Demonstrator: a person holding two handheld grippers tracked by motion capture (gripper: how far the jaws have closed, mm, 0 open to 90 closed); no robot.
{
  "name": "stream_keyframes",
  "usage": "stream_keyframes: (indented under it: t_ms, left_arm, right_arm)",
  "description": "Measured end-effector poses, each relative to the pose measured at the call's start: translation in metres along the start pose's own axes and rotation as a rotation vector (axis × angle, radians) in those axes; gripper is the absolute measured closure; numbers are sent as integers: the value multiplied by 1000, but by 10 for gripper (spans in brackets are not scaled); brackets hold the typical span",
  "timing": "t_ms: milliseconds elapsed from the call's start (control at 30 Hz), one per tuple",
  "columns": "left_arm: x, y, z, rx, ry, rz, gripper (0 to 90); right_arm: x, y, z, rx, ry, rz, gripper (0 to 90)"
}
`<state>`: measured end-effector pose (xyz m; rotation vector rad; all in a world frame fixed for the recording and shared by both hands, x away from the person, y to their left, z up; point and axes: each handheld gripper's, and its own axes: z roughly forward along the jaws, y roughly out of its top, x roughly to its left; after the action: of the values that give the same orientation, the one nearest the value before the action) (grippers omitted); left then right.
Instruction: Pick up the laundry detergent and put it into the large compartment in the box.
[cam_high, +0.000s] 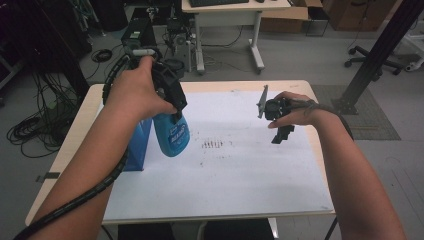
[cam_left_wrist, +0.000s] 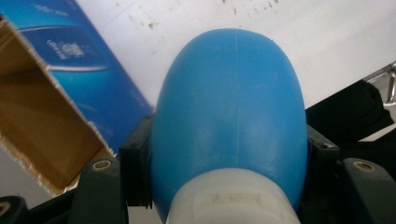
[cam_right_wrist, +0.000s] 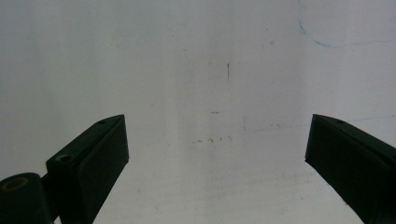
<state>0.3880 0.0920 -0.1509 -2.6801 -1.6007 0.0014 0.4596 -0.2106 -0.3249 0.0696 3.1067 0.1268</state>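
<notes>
- Blue plastic bottle (cam_high: 171, 135) hangs in my left gripper (cam_high: 172, 114), clear of the white sheet (cam_high: 240, 175), over the tabletop's left half; blue carton (cam_high: 137, 145) stands just beside it, toward the left edge
- Left jaws clamped on bottle's shoulder just under the white cap (cam_left_wrist: 232, 198); in the left gripper view a pad (cam_left_wrist: 135, 170) presses each side of the body
- Handling, my guess: rigid moulded plastic, smooth and rounded, so it could slip or swing under the pads; weight depends on fill, which I can't see; neck/shoulder is the right hold, belly too wide and slick
- Right gripper (cam_high: 282, 132) hovers over the sheet toward the right edge; jaws wide apart, nothing between them, just bare stained paper in the right gripper view
- Hard to read: label text on bottle too small; my left hand (cam_high: 135, 92) hides the cap in the high view; carton flap (cam_left_wrist: 51, 135) open, inside cut off; bottle's base unseen
</notes>
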Motion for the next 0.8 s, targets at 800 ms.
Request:
stream_keyframes:
  t_ms: [800]
  left_arm:
    - [33, -11, -67, 3, 22, -260, 375]
  right_arm:
    - [-1, 2, -3, -7, -5, -11, 59]
